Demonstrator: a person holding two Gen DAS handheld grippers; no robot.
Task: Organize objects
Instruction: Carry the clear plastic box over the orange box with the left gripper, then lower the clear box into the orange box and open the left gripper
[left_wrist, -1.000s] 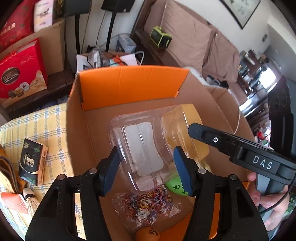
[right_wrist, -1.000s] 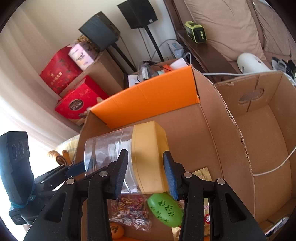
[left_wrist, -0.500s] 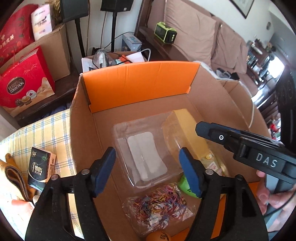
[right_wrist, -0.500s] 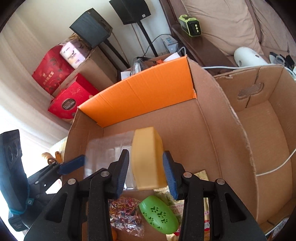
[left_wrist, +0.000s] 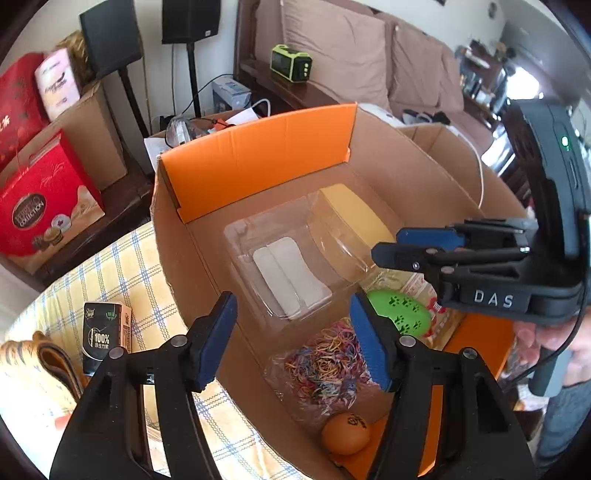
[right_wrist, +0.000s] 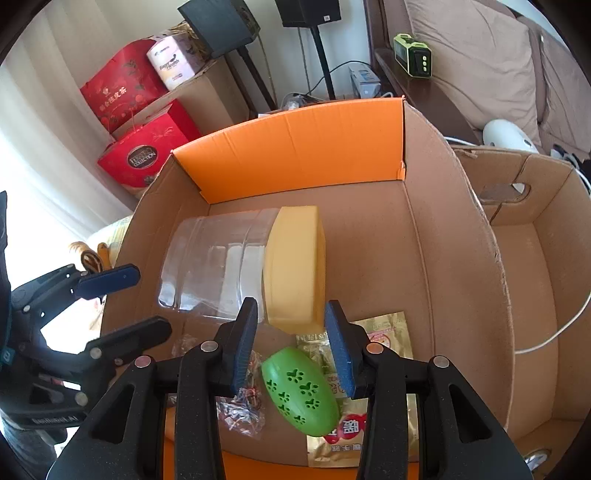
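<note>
A clear plastic jar with a yellow lid (right_wrist: 295, 262) lies on its side on the floor of the open cardboard box (right_wrist: 424, 258); it also shows in the left wrist view (left_wrist: 295, 258). My left gripper (left_wrist: 290, 339) is open and empty above the box's near left edge. My right gripper (right_wrist: 291, 347) is open and empty just above the jar's lid, not touching it. It also shows in the left wrist view (left_wrist: 417, 245). In the box lie a green paw-print case (right_wrist: 299, 391), a bag of rubber bands (left_wrist: 325, 362), an orange ball (left_wrist: 345, 432) and gold packets (right_wrist: 384, 332).
A second open cardboard box (right_wrist: 535, 277) stands to the right. A black tissue pack (left_wrist: 105, 332) lies on the checked cloth (left_wrist: 122, 266) left of the box. Red gift boxes (left_wrist: 40, 203), speakers on stands and a sofa stand behind.
Both grippers held the jar above the box a second ago. The left opened first, then the right. The jar now lies on the box floor and both grippers have drawn back.
</note>
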